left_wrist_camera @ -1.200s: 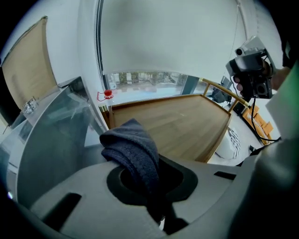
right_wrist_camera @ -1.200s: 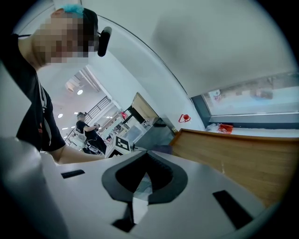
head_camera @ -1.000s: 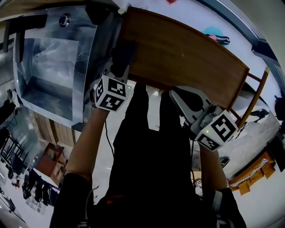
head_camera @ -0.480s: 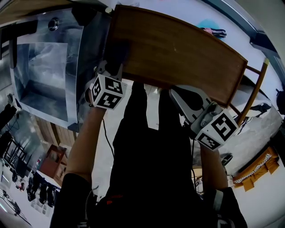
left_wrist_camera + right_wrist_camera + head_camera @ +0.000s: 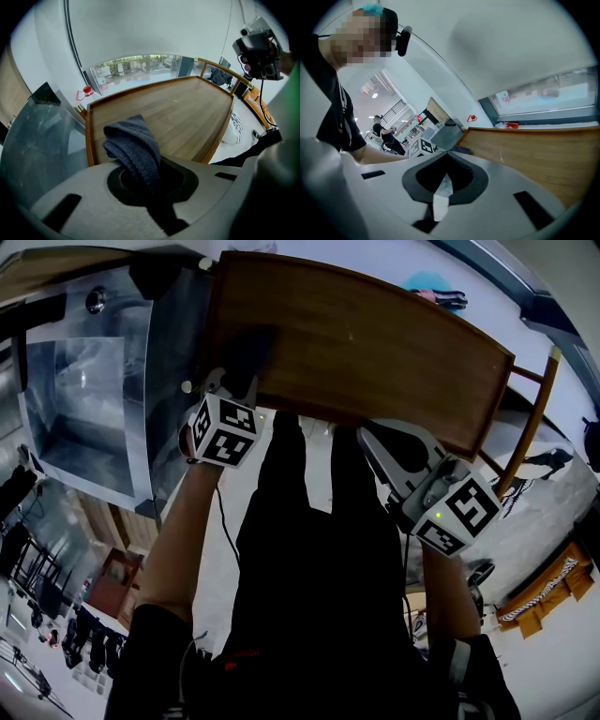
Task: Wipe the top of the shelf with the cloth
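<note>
Gripping is being done by the left claw (image 5: 151, 180) alone: its jaws are being pressed onto a folded, dark blue-grey cloth (image 5: 133, 143), and the bunched free end of that cloth is being pushed out ahead of the fingertips. The bunched end appears to be lying on the wooden top of the shelf (image 5: 183, 115), close to the near left corner and just inside the raised edge strip. From that corner the board is being shown by the left gripper view as running ahead and off to the right, so its long axis is being judged to lie rightward from the cloth, with almost the whole top on that side. A stroke to the right along that axis is therefore being called for, and the left hand, already at the board with the cloth, is being taken as the nearer and the working one. The right claw (image 5: 386, 448) is being held with its jaws drawn together on nothing, near the front edge of the shelf toward its right half; no contact with the wood is being shown. Beyond the left end of the shelf, a steel sink unit (image 5: 173, 352) is being seen just beside the corner where the cloth lies, so little room is being left on that side.
</note>
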